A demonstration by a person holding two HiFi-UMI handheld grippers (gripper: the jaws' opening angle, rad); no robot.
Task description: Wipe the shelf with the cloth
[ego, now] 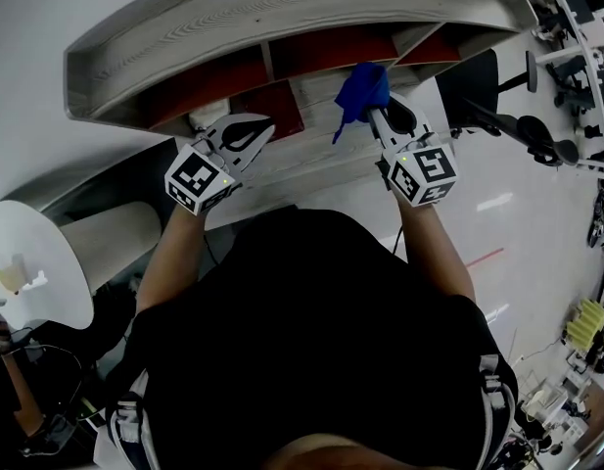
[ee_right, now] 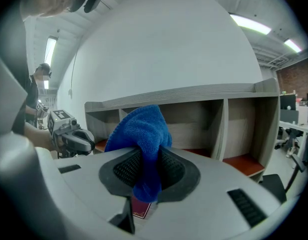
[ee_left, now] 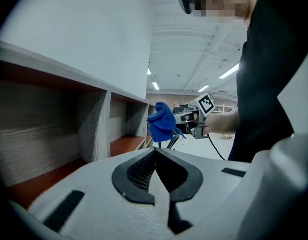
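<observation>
From the head view, the shelf (ego: pixel 282 18) is a long unit of pale, grey-washed wood with strong grain. Thin uprights split it into open compartments whose insides are red-brown. My right tongs (ego: pixel 377 109) are raised in front of the middle compartments with the cloth (ego: pixel 363 91) bunched at their tip. It is a deep blue, soft lump with one corner trailing down. My left tongs (ego: pixel 255 131) sit near the shelf to the left, well apart from the cloth. A black office chair (ego: pixel 478 96) stands at the shelf's right end, and a round white surface (ego: pixel 37 262) lies off to my left.

In the left gripper view, my left tongs (ee_left: pixel 154 151) are clenched, their ribbed black pads meeting at the tips with nothing between them. Beyond them the cloth (ee_left: pixel 161 123) hangs crumpled from the right tongs (ee_left: pixel 186 121), just off the shelf's front edge.

In the right gripper view, my right tongs (ee_right: pixel 146 159) are clamped on the cloth (ee_right: pixel 144 134). Its looped, towel-like pile bulges above the pads, and a tail drops through below them. It covers part of the compartments behind. The left tongs (ee_right: pixel 76 140) are at the far left.
</observation>
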